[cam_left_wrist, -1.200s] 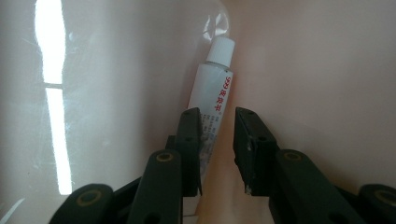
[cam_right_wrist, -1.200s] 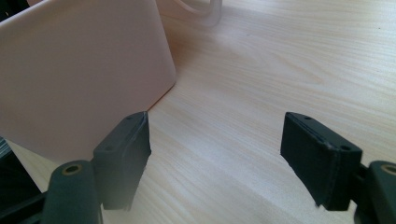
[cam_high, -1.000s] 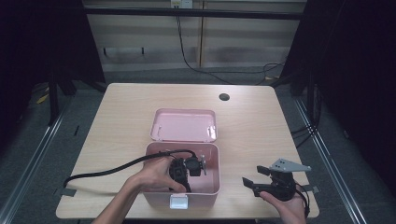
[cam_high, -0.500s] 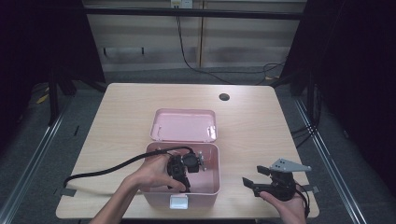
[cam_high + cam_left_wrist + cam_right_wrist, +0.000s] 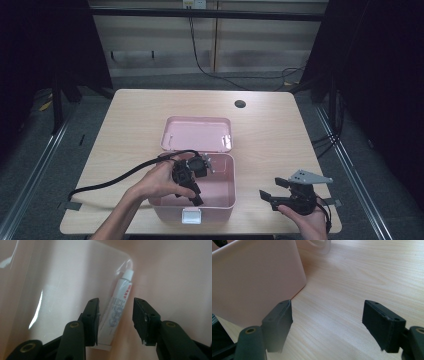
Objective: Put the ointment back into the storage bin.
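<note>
Standing near the front edge of the wooden table (image 5: 130,120), the pink plastic box (image 5: 220,199) has its lid (image 5: 198,134) thrown back toward 12 o'clock, and the left gripper (image 5: 192,177) dips into it from the 9 o'clock side. On the box floor lies a small white tube (image 5: 117,308), its cap pointing to about 1 o'clock in the left gripper view, its crimped tail toward 6 o'clock. The left gripper's jaws are parted moderately and straddle the lower body of the tube; whether the left pad touches it cannot be told. The tube looks light and soft-walled, probably slick, so a hard pinch could squeeze out the contents or let it slip. The best hold seems to be across the flatter lower half, near the tail, with gentle pressure. The right gripper (image 5: 281,196) rests at about 4 o'clock from the box, over bare table beside the box wall, its jaws spread wide and holding nothing.
</note>
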A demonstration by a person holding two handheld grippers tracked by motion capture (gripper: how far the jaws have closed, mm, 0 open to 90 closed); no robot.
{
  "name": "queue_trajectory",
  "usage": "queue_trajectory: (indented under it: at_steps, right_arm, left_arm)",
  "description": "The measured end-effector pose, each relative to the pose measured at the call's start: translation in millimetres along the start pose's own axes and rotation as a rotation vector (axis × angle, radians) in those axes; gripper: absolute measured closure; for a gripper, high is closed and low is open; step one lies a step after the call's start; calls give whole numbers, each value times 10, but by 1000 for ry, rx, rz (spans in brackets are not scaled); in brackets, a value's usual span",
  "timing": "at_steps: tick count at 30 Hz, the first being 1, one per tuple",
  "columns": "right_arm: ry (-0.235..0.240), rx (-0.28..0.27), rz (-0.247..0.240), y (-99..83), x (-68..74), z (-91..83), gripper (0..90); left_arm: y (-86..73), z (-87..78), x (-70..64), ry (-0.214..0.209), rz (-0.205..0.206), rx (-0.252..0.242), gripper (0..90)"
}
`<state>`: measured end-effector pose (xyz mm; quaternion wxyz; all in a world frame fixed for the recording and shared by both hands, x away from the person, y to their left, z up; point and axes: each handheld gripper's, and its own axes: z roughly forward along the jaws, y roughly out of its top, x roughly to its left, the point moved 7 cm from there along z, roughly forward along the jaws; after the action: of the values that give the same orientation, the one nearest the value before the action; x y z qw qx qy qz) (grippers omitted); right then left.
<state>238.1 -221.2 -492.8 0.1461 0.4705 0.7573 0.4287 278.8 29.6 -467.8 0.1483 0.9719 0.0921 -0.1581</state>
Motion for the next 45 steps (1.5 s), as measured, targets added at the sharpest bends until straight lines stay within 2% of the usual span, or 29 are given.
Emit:
queue_trajectory:
  at_steps: [6,7,11,14,17,22,23,25,30,33,35,38,39,45]
  right_arm:
    - [0,-2,-2,0,-3,-2,239]
    - [1,-1,-1,0,-3,1,240]
    - [1,0,0,1,2,2,239]
    - [0,0,0,0,-1,0,240]
    - [0,1,-1,0,-1,2,240]
    - [0,1,-3,1,0,3,239]
    - [0,0,-2,1,2,1,240]
    - [0,0,-2,0,1,1,239]
    - [0,0,-3,1,2,1,240]
    - [0,-1,-2,1,1,0,240]
    - [0,0,0,0,2,-1,240]
    - [1,-1,-3,1,0,0,239]
    - [1,-1,-2,0,1,0,240]
    - [0,-2,-2,0,-1,-1,240]
  left_arm:
    - [1,-93,-28,37,-1,-30,571]
    - [13,-150,-42,55,10,-66,572]
    - [-13,-177,-41,53,14,-42,589]
    - [-22,-198,-58,43,6,-38,574]
    - [-36,-229,-78,48,16,-33,554]
    - [-51,-317,-76,66,10,-51,522]
    - [-52,-337,-83,69,-3,-61,518]
    - [-65,-380,-78,71,8,-52,517]
    - [-85,-465,-76,87,-8,-75,493]
    - [-115,-534,-78,97,-4,-71,487]
    - [-126,-563,-82,106,-15,-85,457]
    - [-147,-613,-80,118,-2,-84,443]
    - [-149,-620,-94,121,-13,-96,436]
    - [-186,-712,-143,142,-26,-130,357]
